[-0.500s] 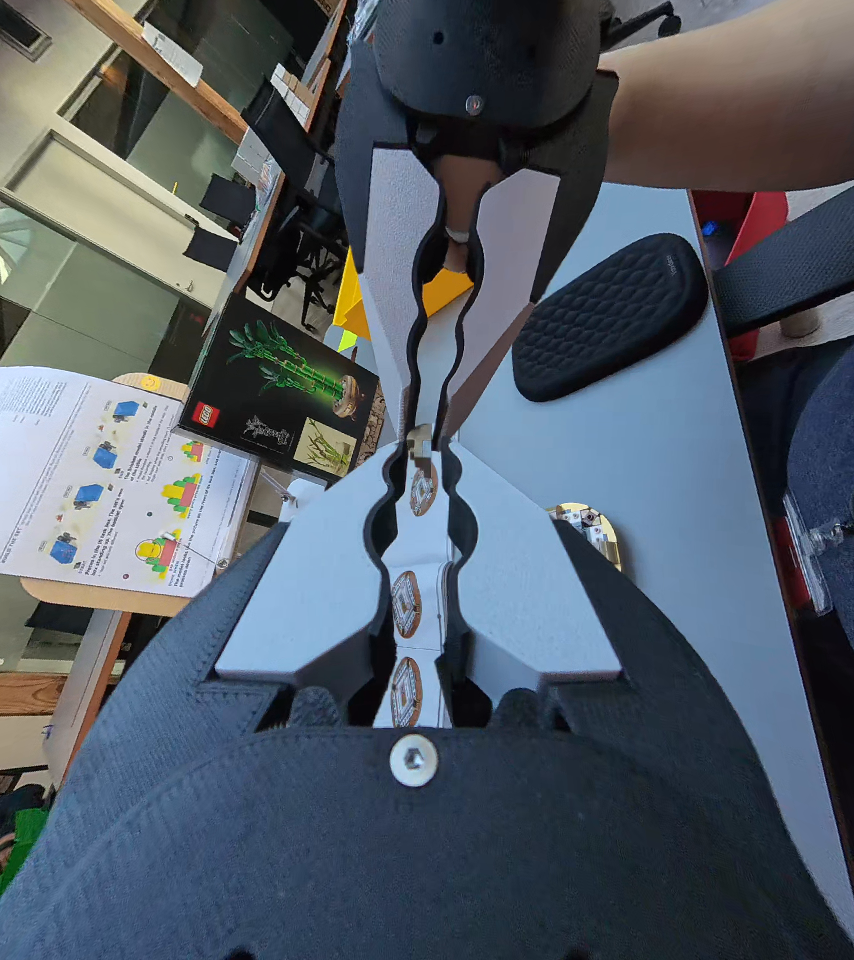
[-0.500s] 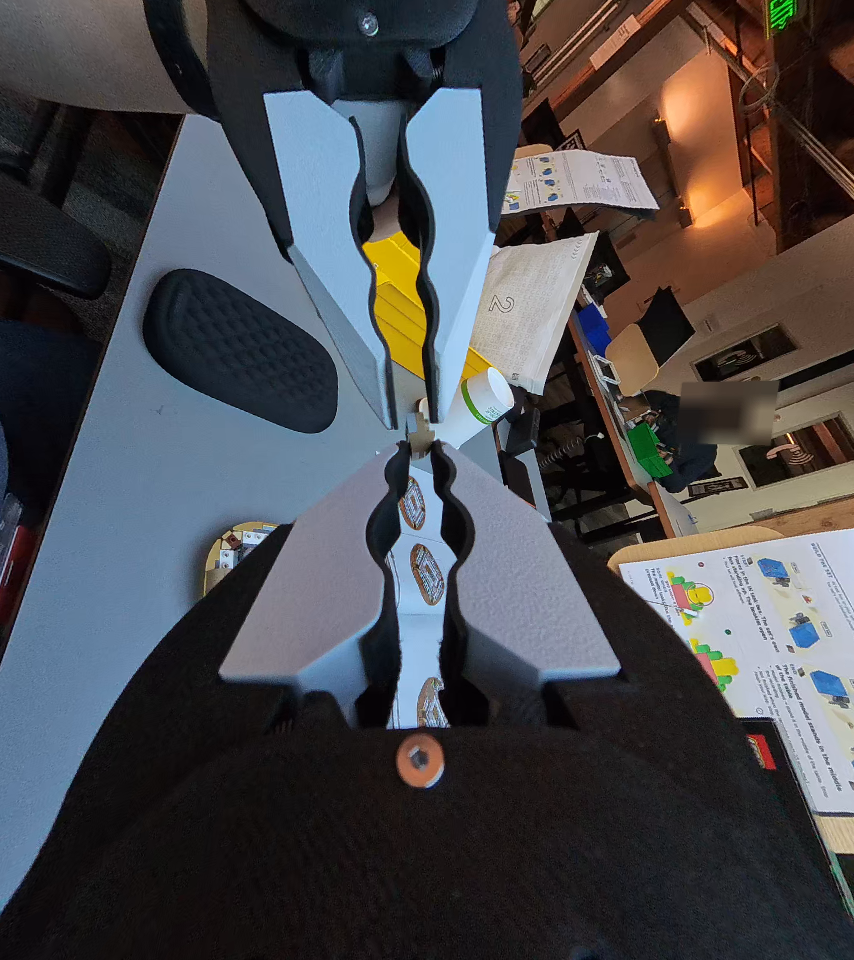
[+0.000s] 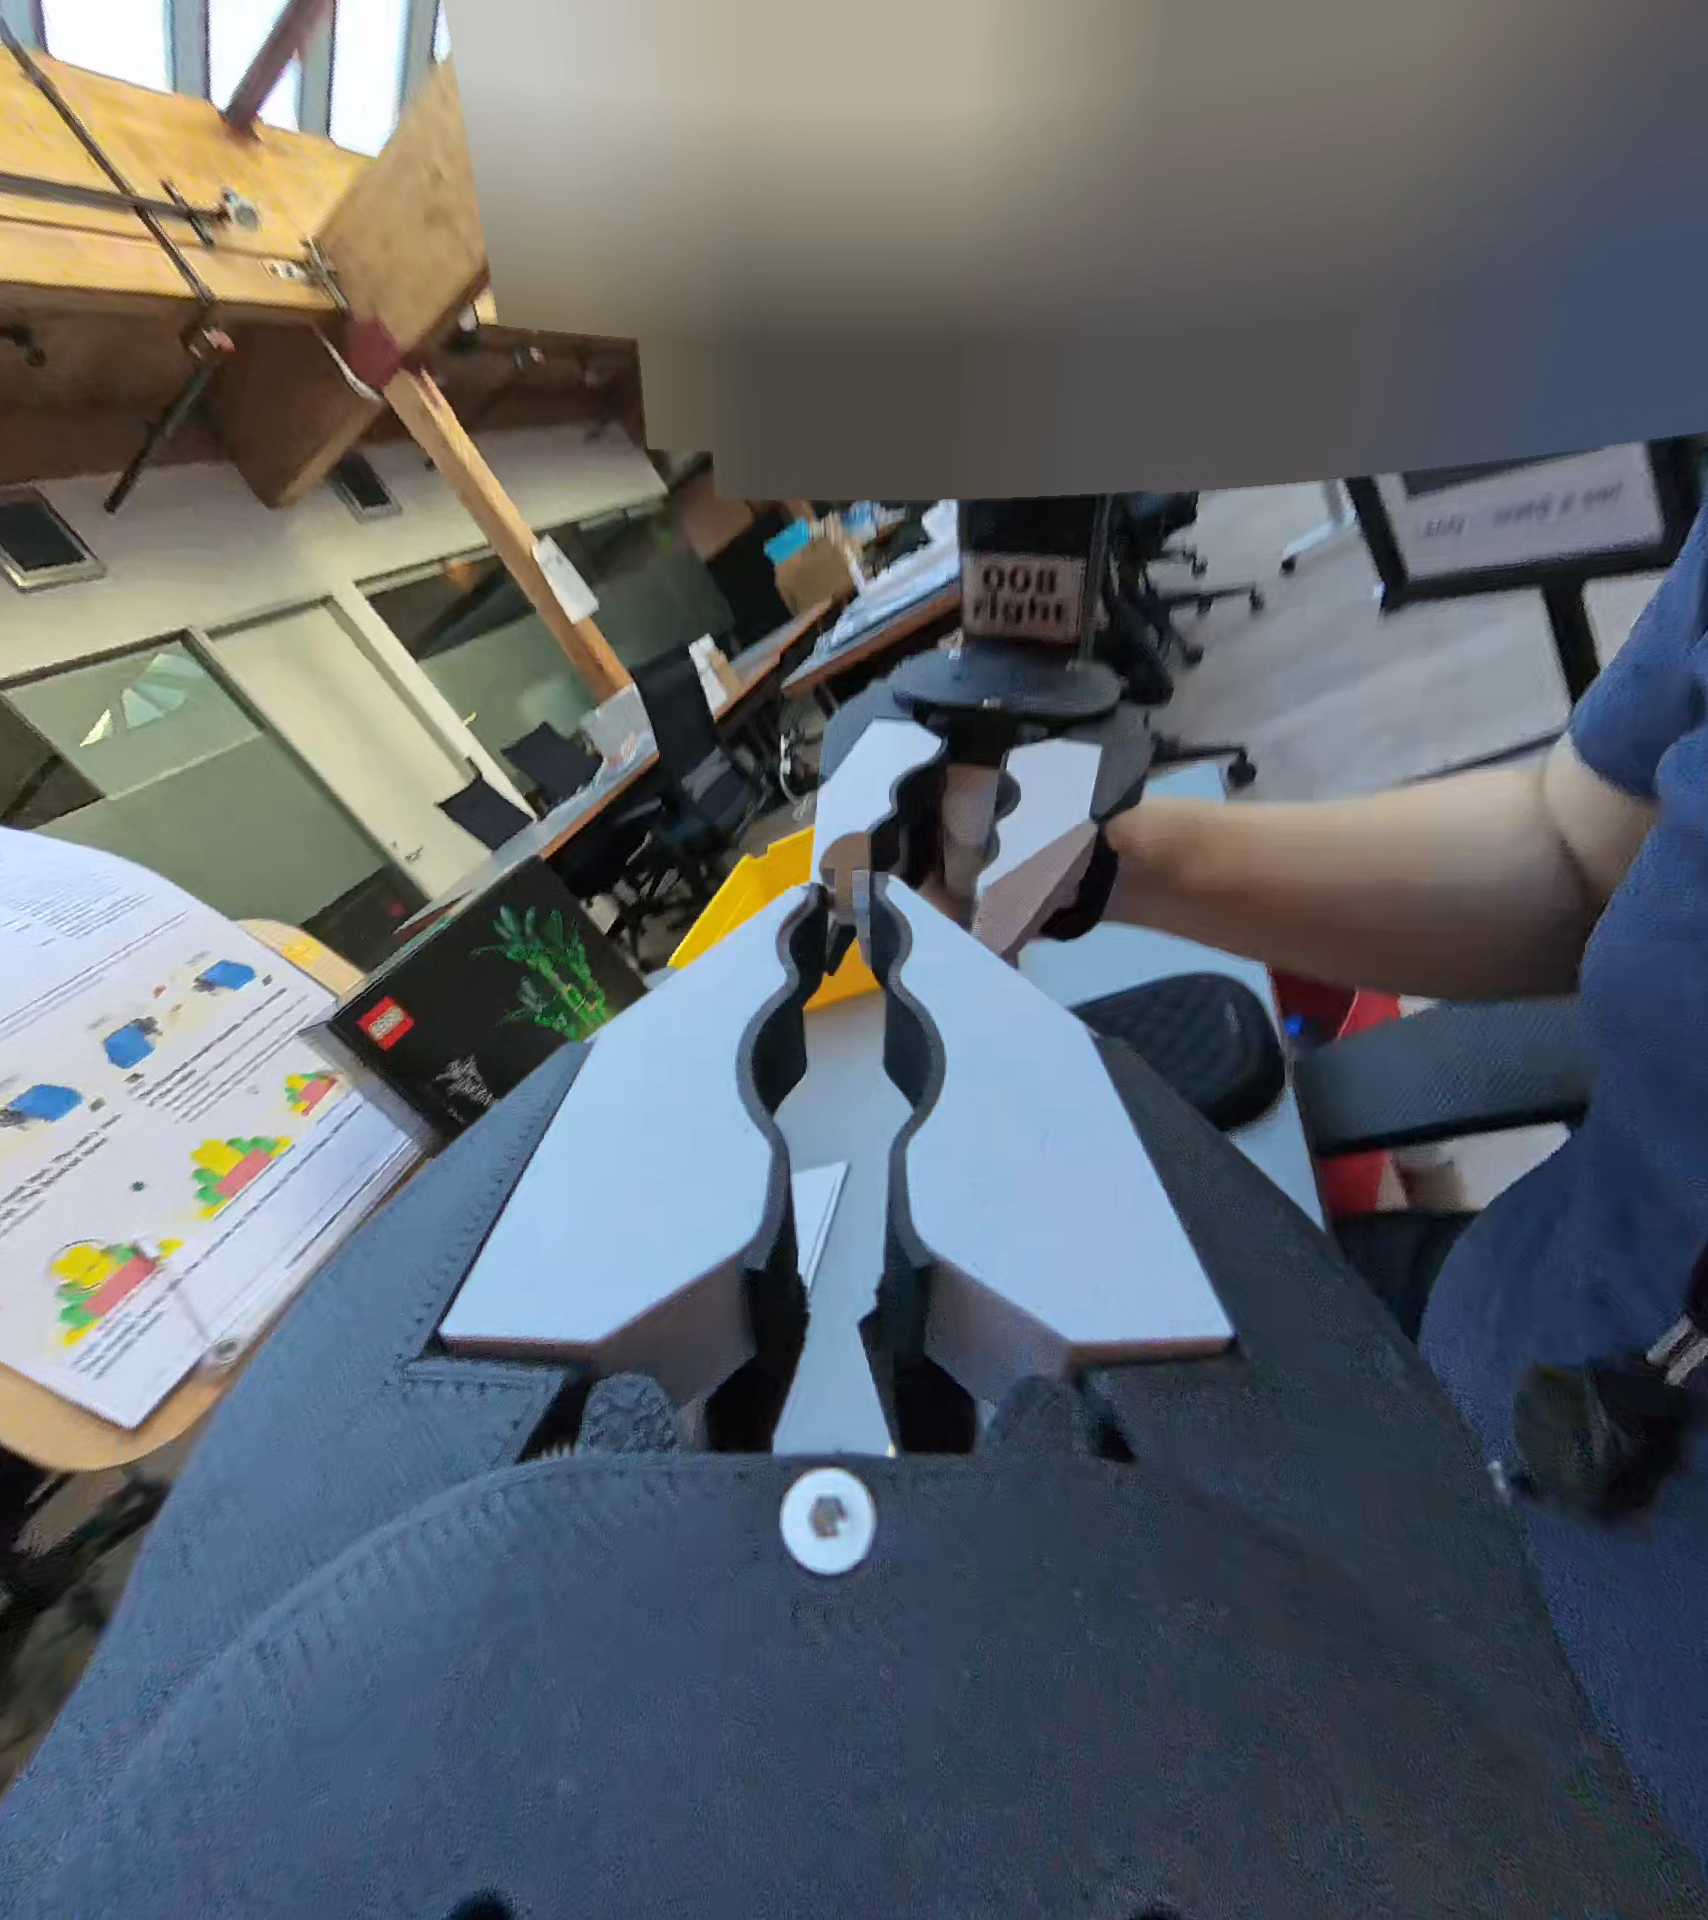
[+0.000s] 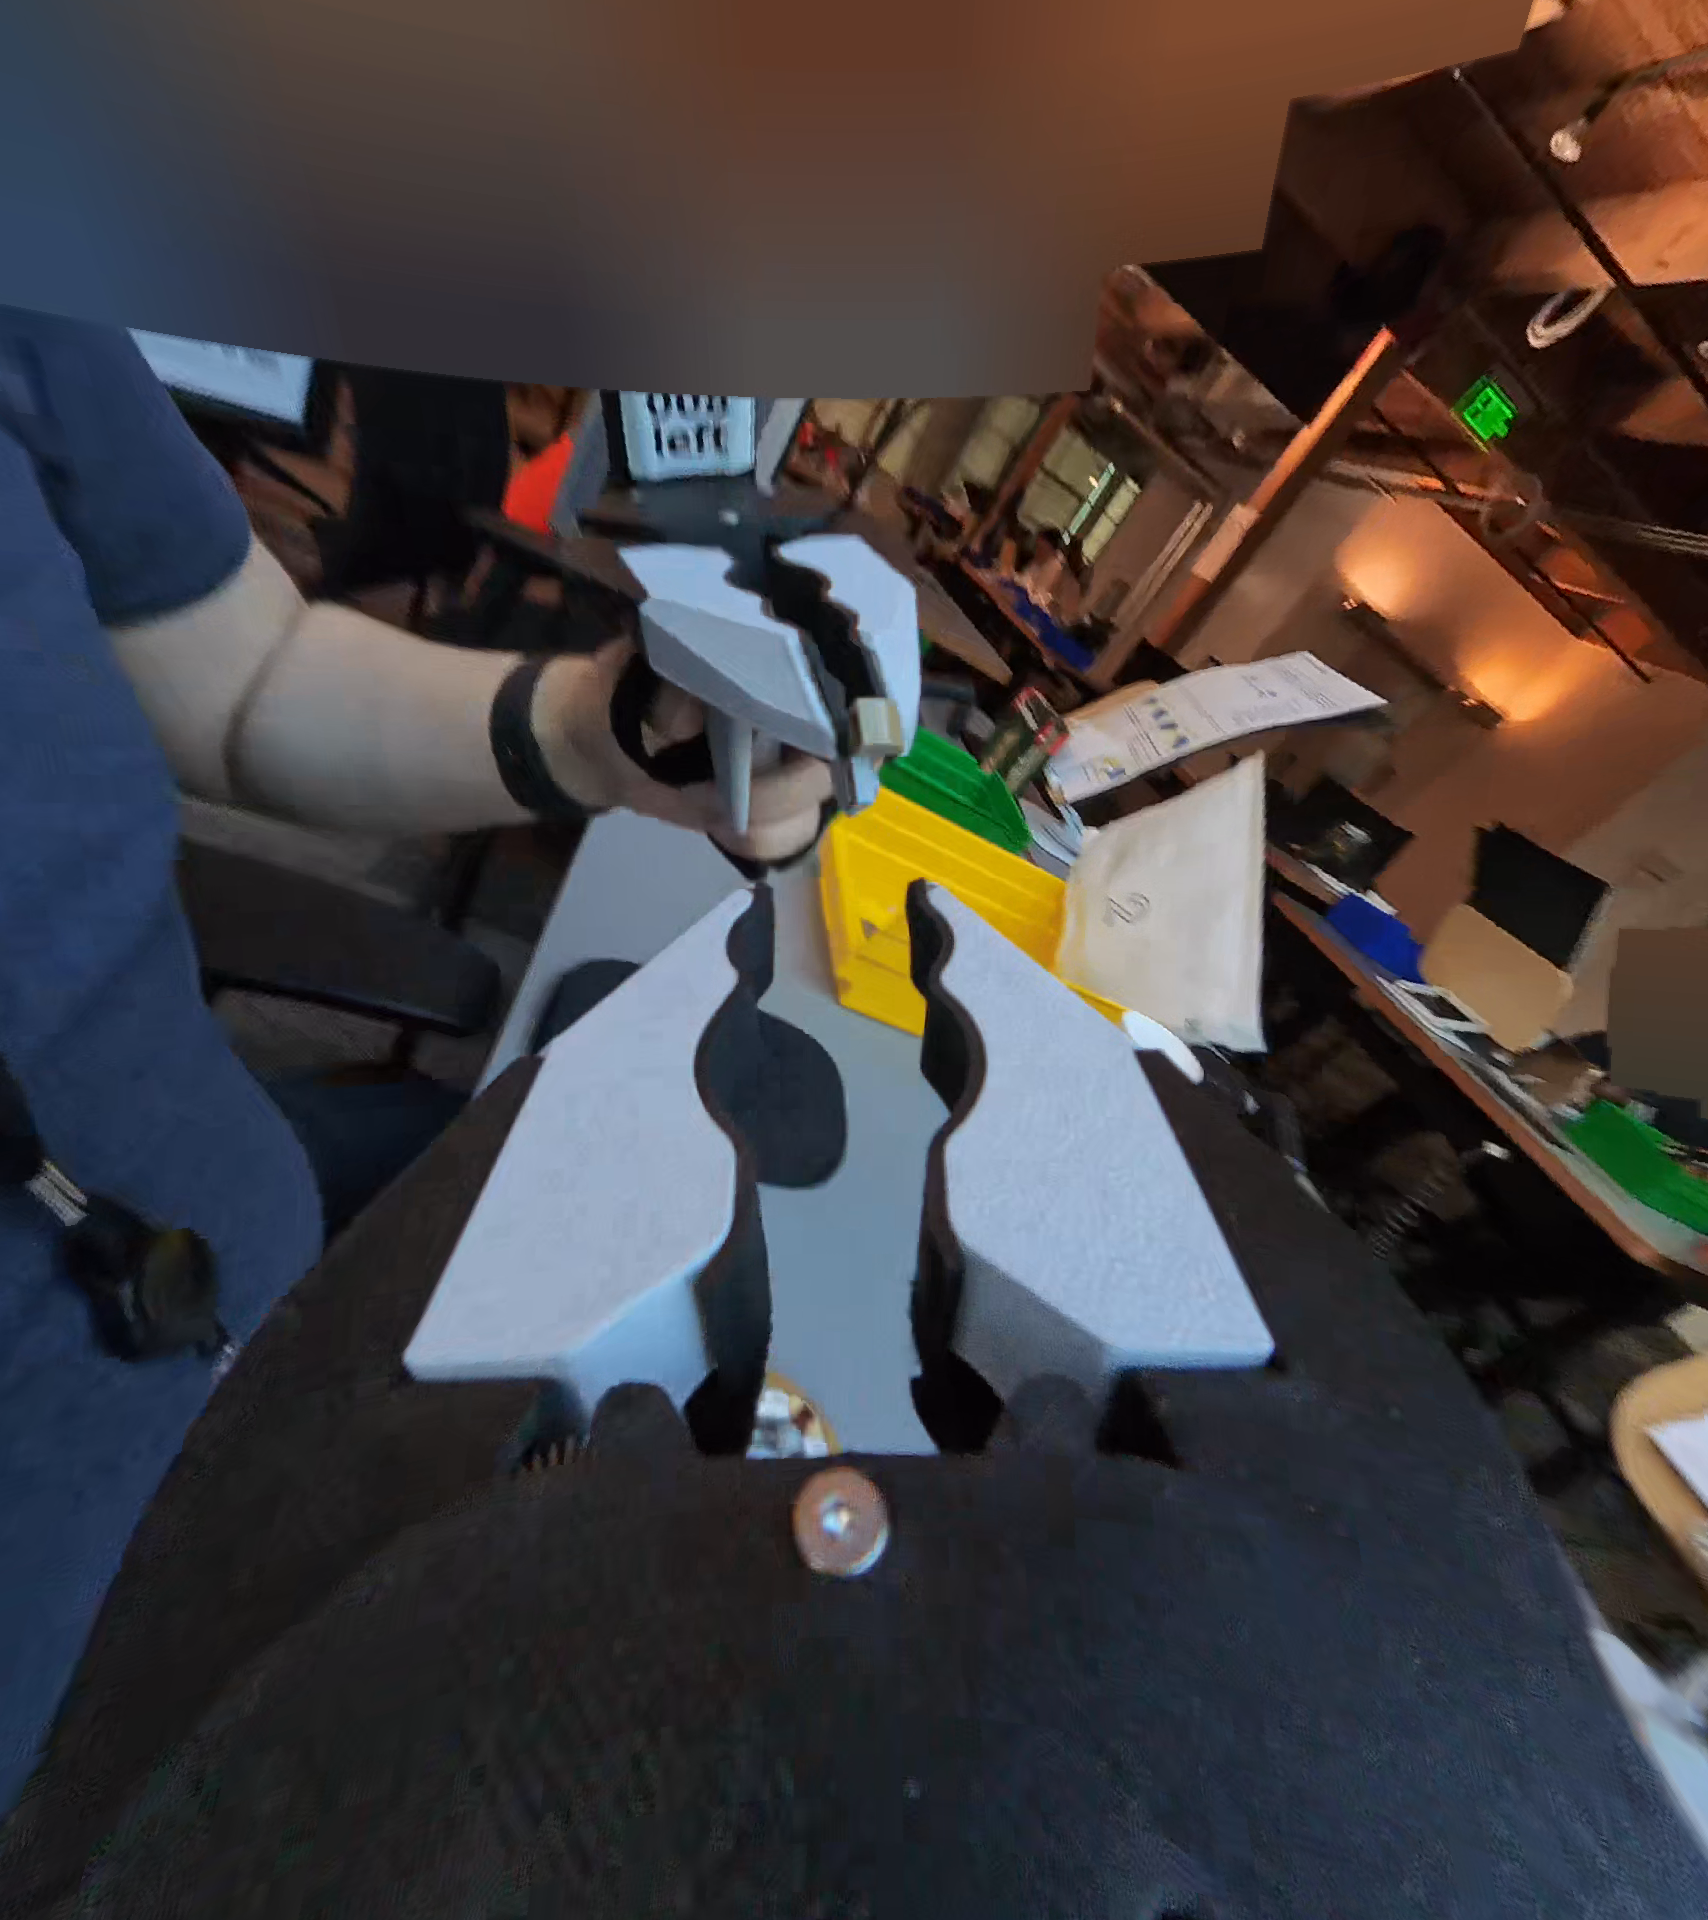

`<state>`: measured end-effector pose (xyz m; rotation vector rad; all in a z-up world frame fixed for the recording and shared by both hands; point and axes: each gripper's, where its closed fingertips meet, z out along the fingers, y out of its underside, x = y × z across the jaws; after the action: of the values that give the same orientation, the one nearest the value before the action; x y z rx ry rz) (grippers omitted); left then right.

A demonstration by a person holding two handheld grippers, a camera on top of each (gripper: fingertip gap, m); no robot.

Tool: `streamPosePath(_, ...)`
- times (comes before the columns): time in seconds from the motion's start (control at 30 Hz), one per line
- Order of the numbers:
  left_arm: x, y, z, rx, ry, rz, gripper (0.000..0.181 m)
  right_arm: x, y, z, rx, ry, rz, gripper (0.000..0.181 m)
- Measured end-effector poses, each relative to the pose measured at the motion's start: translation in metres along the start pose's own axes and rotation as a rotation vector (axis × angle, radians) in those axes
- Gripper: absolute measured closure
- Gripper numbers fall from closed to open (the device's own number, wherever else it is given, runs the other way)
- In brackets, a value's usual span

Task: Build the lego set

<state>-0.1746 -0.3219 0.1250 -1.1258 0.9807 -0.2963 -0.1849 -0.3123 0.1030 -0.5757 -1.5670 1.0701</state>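
**A small tan piece pinched in the air**

The tan lego piece [image 4: 875, 726] is up in the air above the table. It sits at the tips of the left gripper [image 4: 855, 753], whose two fingers are pressed together on it. In the left wrist view, the same piece [image 3: 842, 864] shows as a small round tan bit right at that gripper's [image 3: 842, 914] tips.

The right gripper [image 4: 837, 894] holds nothing. Its fingers are apart, with a clear gap between the tips. It is close to the left gripper but not touching it. From the left wrist view, the right gripper [image 3: 943, 831] is just behind the tan piece.

Below both grippers is the grey table [image 4: 829, 1278]. A black wrist rest [image 4: 788, 1101] lies on it. A yellow bin [image 4: 871, 935] stands farther off on the table, with a green bin [image 4: 954, 779] behind it. A small round gold base [image 4: 785, 1423] peeks out near the right gripper's body.

To the left, a paper with build steps [image 3: 112, 1101] rests on a wooden stand. Beside it is a black box [image 3: 486, 1008] with a green plant picture.
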Motion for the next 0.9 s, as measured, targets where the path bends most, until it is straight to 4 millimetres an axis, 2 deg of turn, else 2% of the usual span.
streamPosePath(0.17, 0.002, -0.002, -0.003, 0.127, 0.017, -0.135, 0.175, -0.001, -0.016, 0.001, 0.171, -0.062, 0.147, 0.161)
streamPosePath(0.27, 0.004, 0.000, -0.001, 0.129, 0.037, -0.157, 0.175, -0.003, -0.017, 0.003, 0.181, -0.073, 0.149, 0.167)
streamPosePath(0.3, 0.006, 0.001, 0.000, 0.127, 0.041, -0.153, 0.175, -0.004, -0.019, 0.003, 0.193, -0.076, 0.151, 0.176)
streamPosePath(0.43, 0.004, 0.009, 0.003, 0.104, 0.039, -0.208, 0.175, 0.000, -0.010, 0.001, 0.133, -0.044, 0.130, 0.177)
streamPosePath(0.5, 0.002, 0.019, 0.003, 0.046, 0.063, -0.359, 0.168, 0.006, -0.001, -0.001, 0.057, 0.054, -0.017, 0.177)
streamPosePath(0.57, -0.001, 0.026, 0.000, 0.006, 0.078, -0.566, 0.152, 0.009, 0.007, -0.005, -0.037, 0.175, -0.277, 0.177)
streamPosePath(0.63, 0.001, 0.026, -0.003, 0.002, 0.125, -0.771, 0.135, 0.005, 0.010, -0.006, -0.090, 0.235, -0.502, 0.178)
streamPosePath(0.67, 0.002, 0.024, -0.003, 0.015, 0.142, -0.839, 0.135, 0.002, 0.012, -0.004, -0.112, 0.241, -0.559, 0.178)
streamPosePath(0.8, 0.003, 0.043, 0.000, -0.066, 0.043, -0.813, 0.141, -0.001, 0.017, 0.002, -0.149, 0.261, -0.679, 0.177)
streamPosePath(0.9, 0.006, 0.047, 0.001, -0.081, 0.049, -0.821, 0.153, -0.001, 0.021, 0.006, -0.161, 0.264, -0.697, 0.178)
